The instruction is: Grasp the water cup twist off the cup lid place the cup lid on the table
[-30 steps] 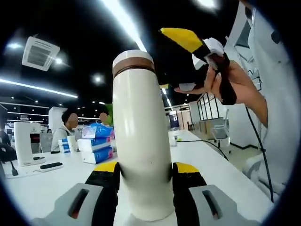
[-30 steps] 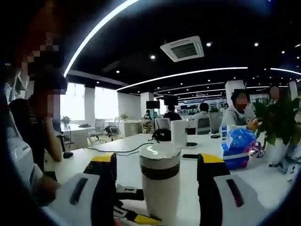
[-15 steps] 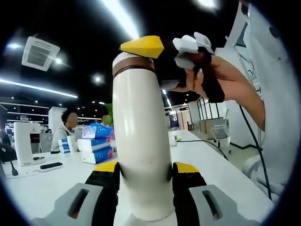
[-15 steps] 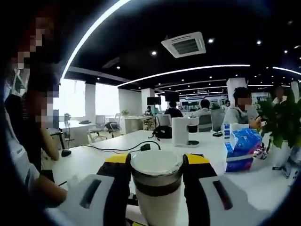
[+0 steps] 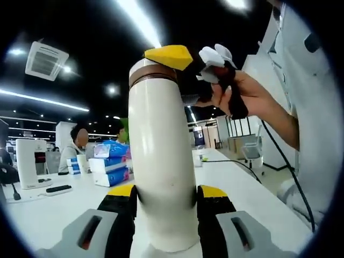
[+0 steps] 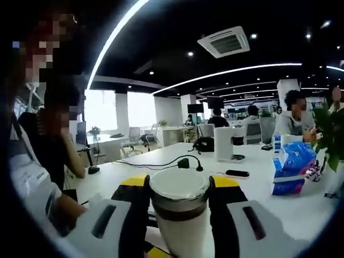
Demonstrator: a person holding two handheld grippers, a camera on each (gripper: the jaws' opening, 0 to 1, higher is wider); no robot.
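Left gripper [image 5: 165, 207] is clamped on the lower body of the water cup [image 5: 161, 161], black jaws with yellow tips pressed against both sides; the cream cup stands upright between them, raised above the white table [image 5: 236, 188]. At the top of the cup, the right gripper [image 5: 185, 70] reaches in from the right, its yellow tip against the cup lid [image 5: 152, 67] above the brown band, with a person's hand [image 5: 242, 94] holding it. In the right gripper view, the right gripper [image 6: 178, 215] has both jaws tight against the cup lid [image 6: 178, 185], one on each side, the lid's pale top facing the camera and the brown band just below it. Lid sits on the cup; no gap visible between them. Farther back on the table: blue tissue packs [image 5: 110, 161], a white appliance [image 5: 26, 164], a black cable [image 6: 161, 163] and a dark phone [image 6: 236, 173]. Beyond that, seated people and ceiling light strips.
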